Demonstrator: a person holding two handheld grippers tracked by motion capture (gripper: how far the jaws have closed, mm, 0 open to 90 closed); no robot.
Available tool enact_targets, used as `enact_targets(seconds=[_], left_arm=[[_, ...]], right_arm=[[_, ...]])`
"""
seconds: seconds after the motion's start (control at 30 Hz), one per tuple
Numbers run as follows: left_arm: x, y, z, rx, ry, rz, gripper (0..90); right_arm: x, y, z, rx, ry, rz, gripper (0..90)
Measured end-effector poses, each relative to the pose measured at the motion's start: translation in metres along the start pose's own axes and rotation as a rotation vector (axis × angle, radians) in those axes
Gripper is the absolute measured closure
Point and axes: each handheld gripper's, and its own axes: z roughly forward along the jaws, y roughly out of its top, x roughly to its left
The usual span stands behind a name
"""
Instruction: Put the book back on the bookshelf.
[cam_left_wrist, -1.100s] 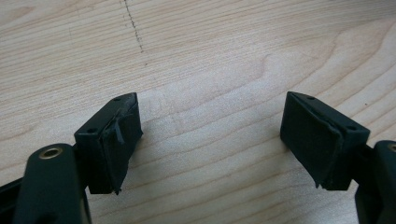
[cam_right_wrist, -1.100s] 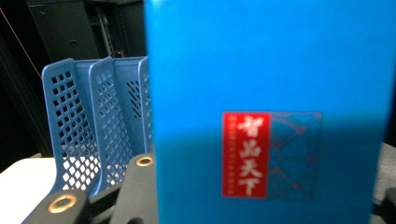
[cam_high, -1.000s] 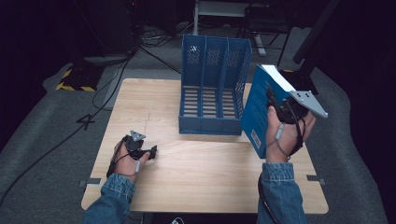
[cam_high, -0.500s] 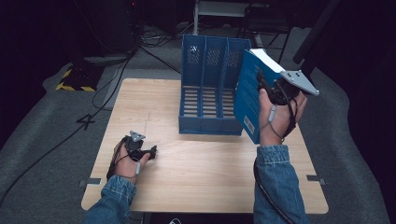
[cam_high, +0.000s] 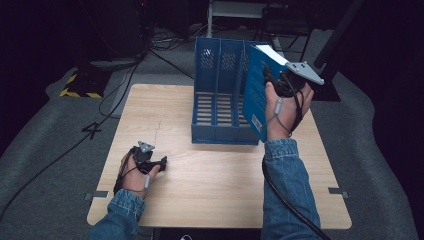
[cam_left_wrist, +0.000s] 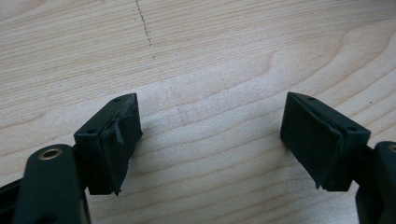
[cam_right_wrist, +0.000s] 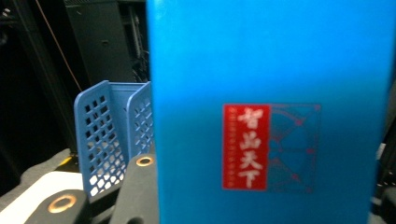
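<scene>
- The blue book (cam_right_wrist: 271, 116) hides the right gripper's far jaw in the right gripper view, and the frame cuts off its top and bottom.
- The book (cam_high: 257, 95) covers the file rack's (cam_high: 220, 95) right compartment.

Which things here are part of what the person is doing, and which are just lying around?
Part of the job:
- blue book, clamped in the right hand-held gripper
- blue file rack, right beside the book

Just lying about:
- left hand-held gripper, open and holding nothing, resting on the wooden table
- cables on the floor behind
- yellow-and-black striped block
</scene>
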Motion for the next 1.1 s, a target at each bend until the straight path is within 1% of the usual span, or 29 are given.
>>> enact_targets(seconds=[0.17, 0.23, 0.43, 0.63, 0.67, 0.73, 0.8, 0.87, 1.07, 1.1], left_arm=[[0.000, 0.000, 0.000, 0.001, -0.003, -0.003, 20.9], [0.000, 0.000, 0.000, 0.003, 0.000, 0.004, 20.8], [0.000, 0.000, 0.000, 0.003, -0.002, 0.005, 20.8], [0.000, 0.000, 0.000, 0.003, -0.002, 0.004, 20.8], [0.000, 0.000, 0.000, 0.003, -0.002, 0.004, 20.8], [0.000, 0.000, 0.000, 0.003, -0.003, 0.004, 20.8], [0.000, 0.000, 0.000, 0.003, -0.003, 0.004, 20.8], [0.000, 0.000, 0.000, 0.003, -0.003, 0.005, 20.8], [0.000, 0.000, 0.000, 0.003, -0.004, 0.005, 20.8], [0.001, 0.000, 0.000, 0.004, -0.003, 0.008, 20.8]], right_arm=[[0.004, -0.003, 0.015, 0.016, -0.034, -0.016, 61.5], [0.005, -0.006, 0.022, 0.020, -0.041, -0.017, 61.5], [0.010, -0.011, 0.037, 0.036, -0.032, -0.023, 61.5], [0.015, -0.013, 0.049, 0.031, -0.010, -0.022, 61.5], [0.015, -0.012, 0.051, 0.030, -0.005, -0.009, 61.5], [0.014, -0.011, 0.051, 0.028, -0.007, 0.008, 61.5], [0.013, -0.010, 0.050, 0.024, -0.012, 0.001, 61.5], [0.011, -0.009, 0.050, 0.028, -0.017, 0.005, 61.5], [0.001, -0.008, 0.047, 0.023, -0.044, 0.047, 61.5], [0.000, -0.007, 0.046, 0.023, -0.047, 0.045, 61.5]])
